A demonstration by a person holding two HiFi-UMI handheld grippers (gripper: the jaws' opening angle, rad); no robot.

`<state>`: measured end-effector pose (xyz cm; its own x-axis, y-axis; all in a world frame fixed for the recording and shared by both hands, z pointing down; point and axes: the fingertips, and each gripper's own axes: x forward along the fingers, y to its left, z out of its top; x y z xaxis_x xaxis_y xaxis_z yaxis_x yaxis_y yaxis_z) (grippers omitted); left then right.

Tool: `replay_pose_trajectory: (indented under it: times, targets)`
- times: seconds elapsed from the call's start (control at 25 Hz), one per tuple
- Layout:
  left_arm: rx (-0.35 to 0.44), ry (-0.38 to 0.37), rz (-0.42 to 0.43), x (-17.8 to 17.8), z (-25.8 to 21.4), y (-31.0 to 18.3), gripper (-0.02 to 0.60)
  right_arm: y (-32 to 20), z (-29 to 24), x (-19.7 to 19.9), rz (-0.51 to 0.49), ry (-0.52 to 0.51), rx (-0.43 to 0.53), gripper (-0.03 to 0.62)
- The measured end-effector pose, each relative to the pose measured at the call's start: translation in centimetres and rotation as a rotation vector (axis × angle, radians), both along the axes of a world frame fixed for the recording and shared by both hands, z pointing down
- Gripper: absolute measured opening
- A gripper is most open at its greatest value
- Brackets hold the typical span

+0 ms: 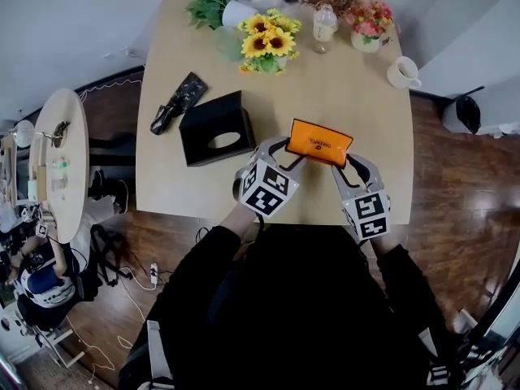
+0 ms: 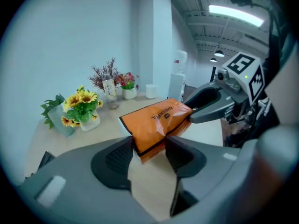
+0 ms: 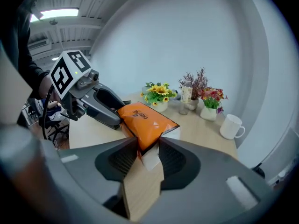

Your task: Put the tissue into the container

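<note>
– Orange tissue pack [image 1: 319, 141], where is it?

– In my head view it sits near the front edge of the wooden table [image 1: 357, 96], straight ahead of me and between both tools. The left gripper [image 1: 284, 154] has its left end and the right gripper [image 1: 348, 166] has its right end.

– Jaws?

– In the left gripper view both pads are pressed onto a corner of the pack, with the wrapper creased between them. In the right gripper view the jaws are clamped on the opposite end. White tissue shows under the orange wrap right at the pads. So I have a pinch at each end.

– Is it off the table?

– I can't tell for sure. Both gripper views show bare tabletop below the gripped ends.

– Container?

– The black container [image 1: 217, 127] has an oval opening on top. It stands on the table to the left of the pack, just beyond my left gripper and not touching the pack. The pack isn't in it.

– Anything close by?

– Sunflowers [image 1: 266, 43], a bottle [image 1: 324, 24] and pink flowers [image 1: 370, 19] stand along the far edge. A white mug [image 1: 402, 72] is at the far right. All are well apart from the pack.
</note>
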<state>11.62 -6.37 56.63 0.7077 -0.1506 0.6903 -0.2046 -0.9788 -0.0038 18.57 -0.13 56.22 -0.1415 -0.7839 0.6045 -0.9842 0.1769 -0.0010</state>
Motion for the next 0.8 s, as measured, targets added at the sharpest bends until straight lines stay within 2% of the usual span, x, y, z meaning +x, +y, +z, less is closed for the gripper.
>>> replay_pose_trajectory:
  times: [0.44,0.8]
  targets:
    - [0.123,0.12,-0.147,-7.3,-9.1,0.2,0.181,-1.5,-8.6,-5.8,-0.238,0.016,0.127,0.138]
    - [0.199,0.138,-0.362,-15.3,-12.4,-0.7,0.177,-4.3,-12.2,-13.0,-0.458,0.046,0.194,0.137]
